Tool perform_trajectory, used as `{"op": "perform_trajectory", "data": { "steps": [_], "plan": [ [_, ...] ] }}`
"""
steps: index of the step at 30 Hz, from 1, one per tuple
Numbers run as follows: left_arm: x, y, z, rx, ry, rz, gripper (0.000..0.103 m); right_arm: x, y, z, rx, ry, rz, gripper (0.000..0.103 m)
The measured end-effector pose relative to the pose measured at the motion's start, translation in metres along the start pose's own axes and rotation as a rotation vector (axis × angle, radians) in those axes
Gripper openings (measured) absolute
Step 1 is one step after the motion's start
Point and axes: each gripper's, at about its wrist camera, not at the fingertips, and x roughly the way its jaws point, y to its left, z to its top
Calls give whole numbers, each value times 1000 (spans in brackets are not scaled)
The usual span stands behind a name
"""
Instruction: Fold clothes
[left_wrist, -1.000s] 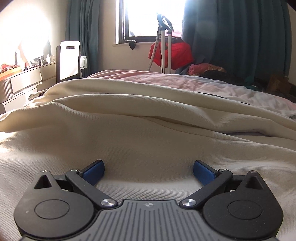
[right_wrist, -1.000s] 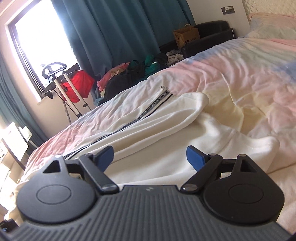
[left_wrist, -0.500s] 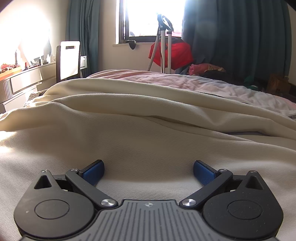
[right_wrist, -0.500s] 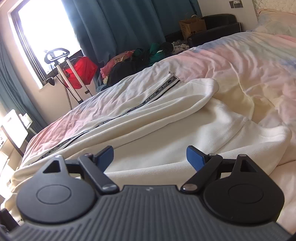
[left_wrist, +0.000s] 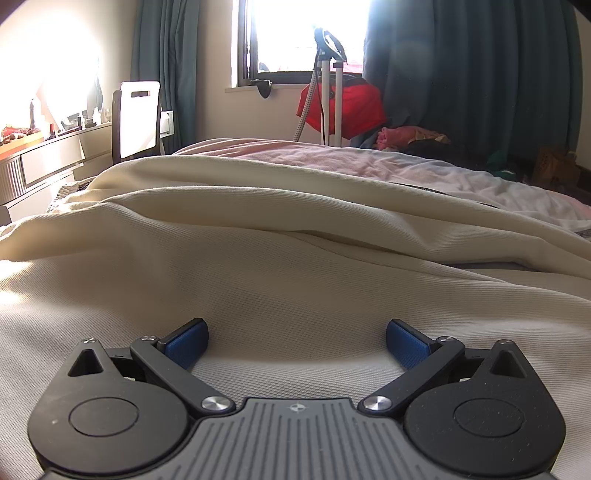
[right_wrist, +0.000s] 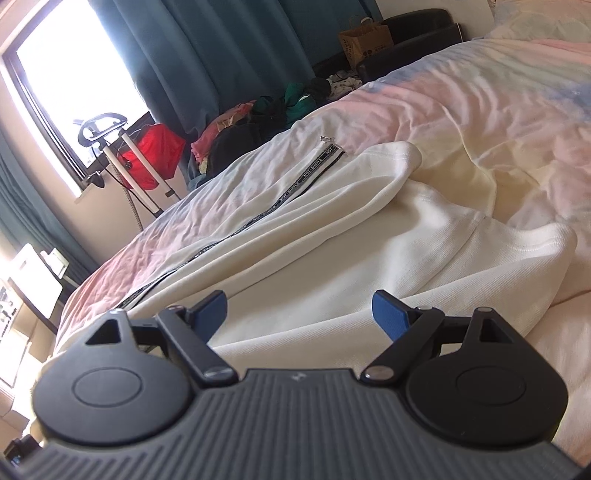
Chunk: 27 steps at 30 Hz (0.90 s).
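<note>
Bed (right_wrist: 498, 122) fills both views, covered in a rumpled pink-and-pale-blue sheet. On it, across most of the near side, lies the jacket (right_wrist: 332, 266): cream, ribbed knit, zip-front, spread out but bunched into long soft ridges. In the left wrist view its cloth (left_wrist: 295, 280) runs right up under the gripper, one thick fold rising across the middle. It looks like mid-weight sweatshirt fabric: soft, limp, not slippery, nothing fragile; my guess is it will sag and drag along the sheet if lifted from one point, so two holds at once will suit it. Best holds, as I judge: the doubled hem corner (right_wrist: 550, 243) at the far right, where the edge is thick and free of the bed, and the rounded edge (right_wrist: 399, 155) near the zip top. The flat middle offers little to pinch. Left gripper (left_wrist: 295, 334) sits low over the cloth, jaws wide apart, nothing between them; whether the pads touch the fabric I cannot tell. Right gripper (right_wrist: 299, 310) hovers just above the jacket's lower panel, jaws likewise wide apart and empty. Zip tape (right_wrist: 295, 184) runs diagonally up the front, black with repeated white lettering that seems to read "NOT SIMPLE", though it is small and I am not sure. Metal puller (right_wrist: 327, 138) lies at the top end. A brown paper bag (right_wrist: 365, 38) by the far wall carries print too small to read.
</note>
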Motion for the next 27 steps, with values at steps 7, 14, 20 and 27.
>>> {"op": "perform_trajectory", "data": {
  "steps": [7,14,20,27],
  "plan": [
    [0,0,0,0,0,0,103,-1,0,1,14,0,7,87],
    [-1,0,0,0,0,-1,103,-1,0,0,15,1,4,87],
    [-1,0,0,0,1,0,103,0,-3,1,28,4,0,87],
    [-1,0,0,0,0,0,103,1,-2,1,18,5,7,87]
  ]
}}
